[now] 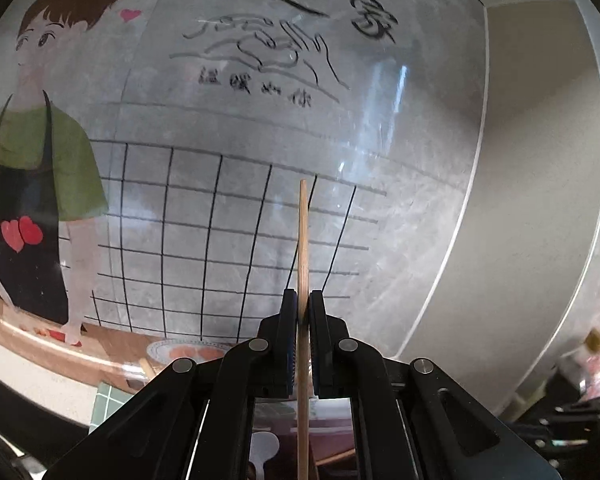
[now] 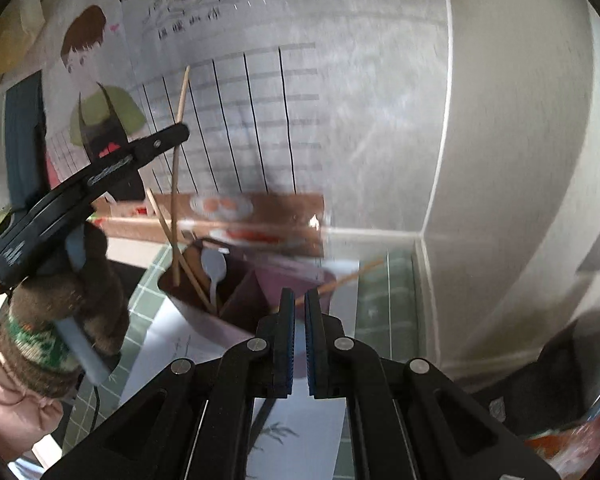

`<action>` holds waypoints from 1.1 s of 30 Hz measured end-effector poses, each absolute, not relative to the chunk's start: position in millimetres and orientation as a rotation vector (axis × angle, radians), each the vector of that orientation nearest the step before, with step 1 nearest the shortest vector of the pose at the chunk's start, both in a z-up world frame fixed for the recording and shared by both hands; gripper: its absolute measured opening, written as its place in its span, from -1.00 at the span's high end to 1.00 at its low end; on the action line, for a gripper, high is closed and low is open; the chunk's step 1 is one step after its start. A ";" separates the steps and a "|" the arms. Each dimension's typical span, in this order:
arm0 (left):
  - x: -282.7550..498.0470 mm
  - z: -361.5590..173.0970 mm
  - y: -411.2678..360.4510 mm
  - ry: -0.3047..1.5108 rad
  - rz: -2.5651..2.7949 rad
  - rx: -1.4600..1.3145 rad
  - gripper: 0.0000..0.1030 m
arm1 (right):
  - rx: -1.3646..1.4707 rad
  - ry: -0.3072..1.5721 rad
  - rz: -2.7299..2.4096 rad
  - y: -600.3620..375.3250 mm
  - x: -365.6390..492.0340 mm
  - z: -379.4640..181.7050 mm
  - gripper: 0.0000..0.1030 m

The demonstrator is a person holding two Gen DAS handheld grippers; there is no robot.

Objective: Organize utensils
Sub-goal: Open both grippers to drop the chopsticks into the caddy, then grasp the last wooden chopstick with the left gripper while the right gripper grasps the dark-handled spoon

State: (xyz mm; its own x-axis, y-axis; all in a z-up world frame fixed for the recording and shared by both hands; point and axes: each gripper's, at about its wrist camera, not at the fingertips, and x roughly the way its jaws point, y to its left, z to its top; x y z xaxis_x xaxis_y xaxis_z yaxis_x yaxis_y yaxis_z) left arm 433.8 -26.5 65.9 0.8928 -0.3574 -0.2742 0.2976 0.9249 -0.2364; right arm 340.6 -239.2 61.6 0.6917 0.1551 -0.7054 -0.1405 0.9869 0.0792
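My left gripper is shut on a wooden chopstick held upright, its top end in front of the glossy wall poster. The right wrist view shows that gripper at the left, with the chopstick reaching down into the purple divided utensil holder. The holder also contains a white spoon and another chopstick. One more chopstick lies across its right side. My right gripper is nearly closed and empty, just above the holder's near rim.
A glossy poster with a cartoon cook and grid covers the wall behind. The holder stands on a white sheet over green tiles. A wall corner is at right. A gloved hand holds the left gripper.
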 end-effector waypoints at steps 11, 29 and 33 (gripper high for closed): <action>445.4 -2.1 -28.7 0.420 -0.265 -0.185 0.89 | 0.016 0.857 0.161 -237.0 333.7 28.8 0.91; 358.3 4.0 0.1 0.727 -0.414 0.040 0.13 | 0.075 1.088 0.243 -223.0 312.0 -17.1 0.68; 335.9 -25.3 2.1 0.897 -0.432 0.110 0.13 | 0.086 1.179 0.257 -211.4 311.5 -40.2 0.68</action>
State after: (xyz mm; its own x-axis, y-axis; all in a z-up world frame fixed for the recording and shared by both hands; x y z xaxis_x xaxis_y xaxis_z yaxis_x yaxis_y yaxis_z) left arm 335.9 2.1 -25.3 0.5447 -0.3179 -0.7760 0.4086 0.9087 -0.0855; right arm 311.5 -211.4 -40.2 0.3569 0.2435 -0.9018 -0.1536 0.9676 0.2005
